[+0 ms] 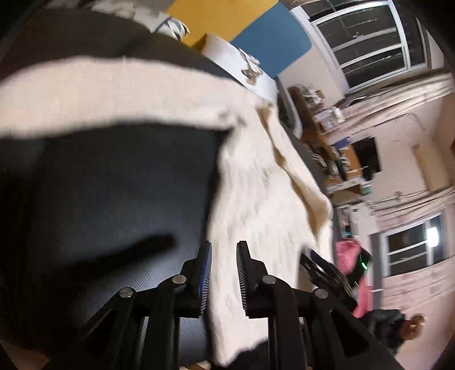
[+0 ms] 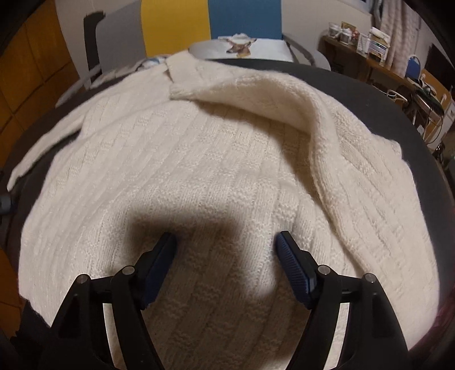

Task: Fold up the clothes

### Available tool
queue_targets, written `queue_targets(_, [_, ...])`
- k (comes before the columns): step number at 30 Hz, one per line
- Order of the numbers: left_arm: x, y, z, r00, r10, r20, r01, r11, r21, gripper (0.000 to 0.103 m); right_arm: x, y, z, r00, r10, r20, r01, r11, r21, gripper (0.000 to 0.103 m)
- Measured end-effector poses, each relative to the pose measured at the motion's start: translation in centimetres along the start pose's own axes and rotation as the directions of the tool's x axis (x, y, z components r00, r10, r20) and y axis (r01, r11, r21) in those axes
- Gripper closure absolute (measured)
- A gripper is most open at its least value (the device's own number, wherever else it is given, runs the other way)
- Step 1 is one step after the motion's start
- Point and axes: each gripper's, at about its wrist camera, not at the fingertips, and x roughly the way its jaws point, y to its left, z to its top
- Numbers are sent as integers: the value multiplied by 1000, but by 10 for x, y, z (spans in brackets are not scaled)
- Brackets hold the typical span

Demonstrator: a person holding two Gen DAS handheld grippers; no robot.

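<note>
Sweater — a cream ribbed knit one — lies spread over a dark surface, filling most of the right wrist view. One sleeve is folded across the chest toward the collar, while the other sleeve trails out to the left edge of the surface. The right claw hangs just over the lower body of the knit with its jaws wide apart and nothing between them; its shadow falls on the wool right below. Whether the tips touch the fabric is hard to tell.

In the left wrist view, which is blurred, the left claw has its jaws a narrow gap apart. A strip of the sweater shows through the gap, lying on the surface beyond, and the pads do not press on it, so it holds nothing. The bare dark surface shows to the left of that claw, and part of the other claw shows at its right.

Behind the surface stand a yellow panel and a blue panel, with a white chair back bearing a dog picture — and a cluttered desk along the right wall. Windows, curtains and something pink show in the room
</note>
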Motion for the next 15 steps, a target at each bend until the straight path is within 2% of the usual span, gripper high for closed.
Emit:
queue_targets(4, [28,-9,21,996,61,-72,-57,997,54,85,-6,0,-8,999,0,47,-1,1000,14,25])
queue_targets(9, [54,-8,22,988,85,-131,-76,995,67,83,-10,3,-7,998,4,66,-5,1000,19,25])
queue_targets(10, [58,-9,22,988,90,-128,-81,994,72,84,-11,3,-5,998,5,66,-7,1000,18,25])
queue_targets(12, [56,-14,22,993,77,-90,-69,994,87,99,-11,2,-4,998,11,63,-12,1000,16,25])
queue_targets(15, [33,-26,20,999,13,37,-17,994,105,99,-10,2,-3,998,13,66,-14,1000,16,25])
